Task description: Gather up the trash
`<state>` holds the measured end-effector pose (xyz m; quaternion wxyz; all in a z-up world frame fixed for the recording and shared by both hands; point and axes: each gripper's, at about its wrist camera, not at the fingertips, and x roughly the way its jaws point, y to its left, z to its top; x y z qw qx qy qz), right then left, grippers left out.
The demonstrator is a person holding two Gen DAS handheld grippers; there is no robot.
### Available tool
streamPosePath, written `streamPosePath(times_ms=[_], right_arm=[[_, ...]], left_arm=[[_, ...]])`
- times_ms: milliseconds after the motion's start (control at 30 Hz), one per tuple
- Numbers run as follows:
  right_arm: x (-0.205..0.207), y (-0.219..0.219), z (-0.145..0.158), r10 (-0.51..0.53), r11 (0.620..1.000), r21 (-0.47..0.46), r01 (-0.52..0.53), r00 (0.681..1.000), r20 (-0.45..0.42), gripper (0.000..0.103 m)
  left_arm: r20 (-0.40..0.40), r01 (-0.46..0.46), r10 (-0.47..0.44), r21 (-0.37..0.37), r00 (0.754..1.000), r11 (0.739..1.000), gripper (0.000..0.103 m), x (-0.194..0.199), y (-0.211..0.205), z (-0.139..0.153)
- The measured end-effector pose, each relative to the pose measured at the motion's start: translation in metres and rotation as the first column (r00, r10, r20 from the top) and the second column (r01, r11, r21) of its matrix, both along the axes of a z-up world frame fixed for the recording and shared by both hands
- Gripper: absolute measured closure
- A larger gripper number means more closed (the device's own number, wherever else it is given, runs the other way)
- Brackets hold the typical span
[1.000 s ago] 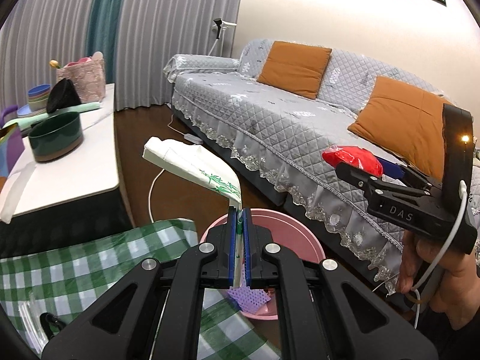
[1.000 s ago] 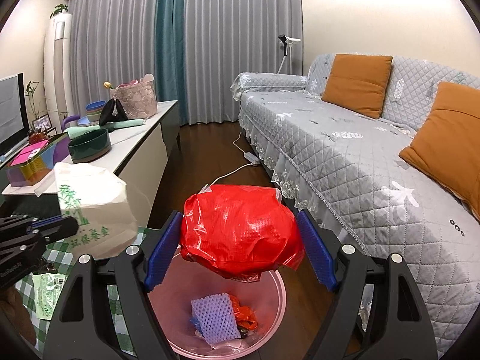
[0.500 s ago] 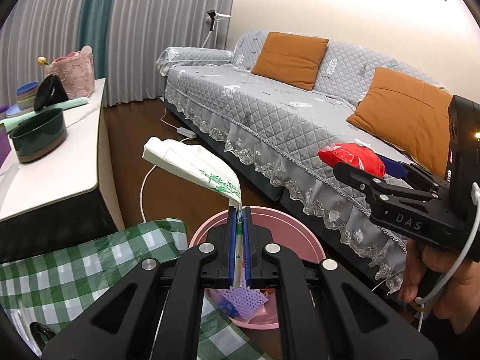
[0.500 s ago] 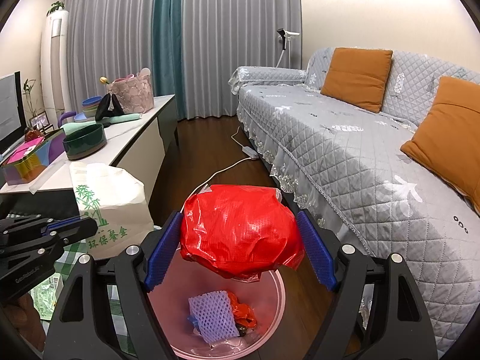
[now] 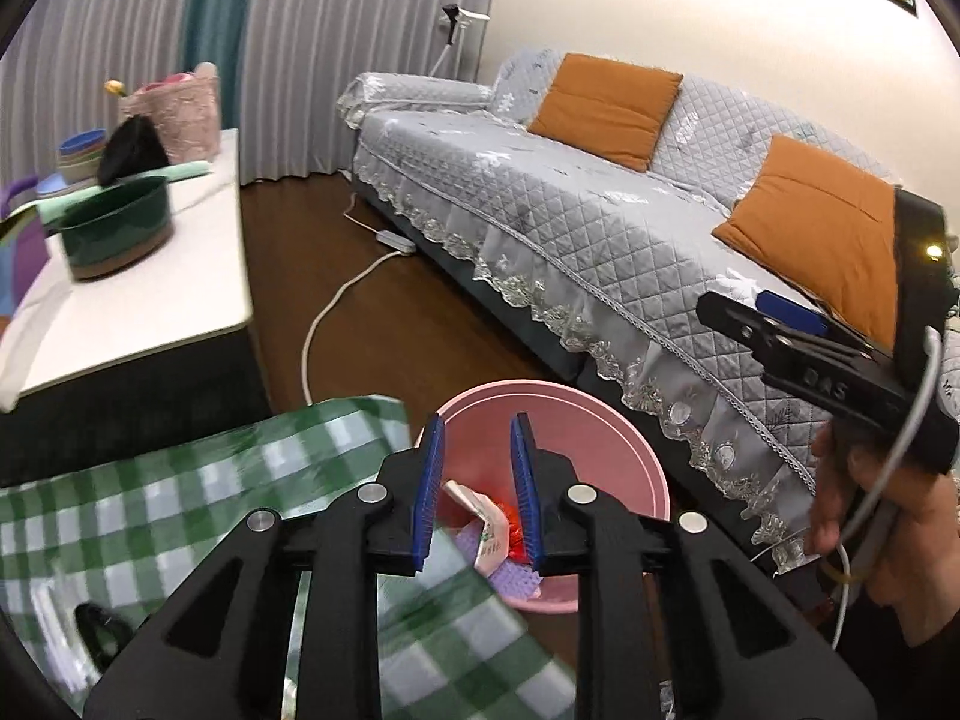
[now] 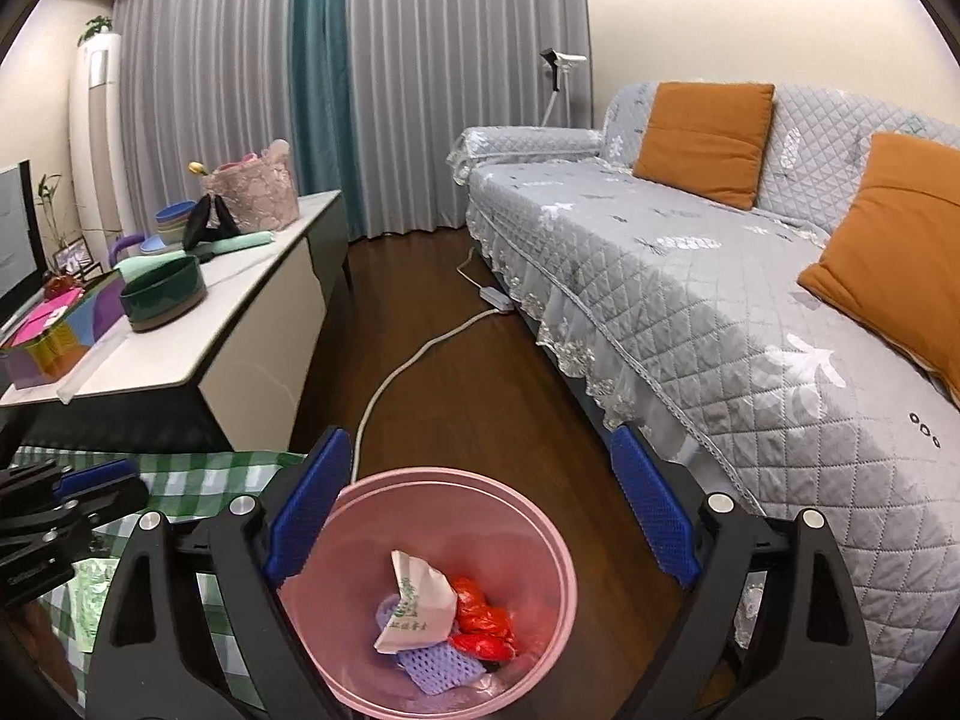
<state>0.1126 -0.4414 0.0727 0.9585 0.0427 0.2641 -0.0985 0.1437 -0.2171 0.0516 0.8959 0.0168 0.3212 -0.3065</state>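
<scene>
A pink trash bin (image 6: 543, 540) stands on the wood floor just below both grippers; it also shows in the left wrist view (image 5: 606, 420). Inside lie a white paper bag with green print (image 6: 420, 606), a red plastic bag (image 6: 486, 618) and a purple foam net (image 6: 438, 669). My right gripper (image 6: 480, 516) is wide open and empty above the bin. My left gripper (image 5: 477, 492) is open and empty over the bin's near rim, above the white bag (image 5: 483, 522). The right gripper (image 5: 804, 342) shows at the right of the left wrist view.
A green checked tablecloth (image 5: 180, 498) covers the table beside the bin, with a wrapper (image 6: 90, 588) on it. A white-topped cabinet (image 6: 228, 324) holds a dark green bowl (image 6: 162, 294) and other items. A grey sofa (image 6: 690, 276) with orange cushions stands right. A white cable (image 6: 414, 360) crosses the floor.
Both grippers opened. The white paper bag dropped from the left gripper and the red bag from the right gripper into the pink bin.
</scene>
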Motion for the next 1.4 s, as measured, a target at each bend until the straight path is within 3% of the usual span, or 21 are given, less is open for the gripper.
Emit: streamPosePath(times_ms=[267, 467, 633, 767, 867, 1100, 1267, 1400], right_arm=[[-0.015, 0.037, 0.018, 0.088, 0.995, 0.038, -0.090, 0.995, 0.056, 0.022], [-0.028, 0.074, 0.028, 0.184, 0.978, 0.087, -0.190, 0.980, 0.073, 0.035], [-0.031, 0.107, 0.029, 0.273, 0.952, 0.120, -0.281, 0.959, 0.075, 0.049], [-0.029, 0.132, 0.022, 0.336, 0.931, 0.129, -0.341, 0.940, 0.058, 0.054], [-0.027, 0.151, 0.014, 0.383, 0.912, 0.139, -0.386, 0.923, 0.049, 0.054], [-0.012, 0.191, -0.011, 0.455, 0.880, 0.161, -0.447, 0.890, -0.015, 0.054], [0.003, 0.210, -0.027, 0.486, 0.864, 0.184, -0.469, 0.871, -0.063, 0.055], [0.016, 0.225, -0.051, 0.532, 0.837, 0.234, -0.495, 0.836, -0.135, 0.054]], left_arm=[[0.057, -0.051, 0.050, 0.012, 0.997, 0.999, 0.087, -0.047, 0.063, 0.022], [0.103, -0.137, 0.133, 0.033, 0.986, 0.990, 0.091, -0.072, 0.135, 0.041], [0.140, -0.277, 0.276, -0.008, 0.951, 0.961, 0.093, -0.086, 0.201, 0.052], [0.118, -0.385, 0.388, -0.044, 0.914, 0.922, 0.094, -0.093, 0.242, 0.035], [0.086, -0.438, 0.441, -0.053, 0.893, 0.897, 0.096, -0.094, 0.260, 0.023], [0.077, -0.482, 0.487, -0.072, 0.870, 0.873, 0.096, -0.093, 0.281, 0.019], [0.067, -0.501, 0.507, -0.084, 0.859, 0.861, 0.096, -0.090, 0.292, 0.017], [0.060, -0.509, 0.513, -0.075, 0.856, 0.858, 0.096, -0.085, 0.295, 0.012]])
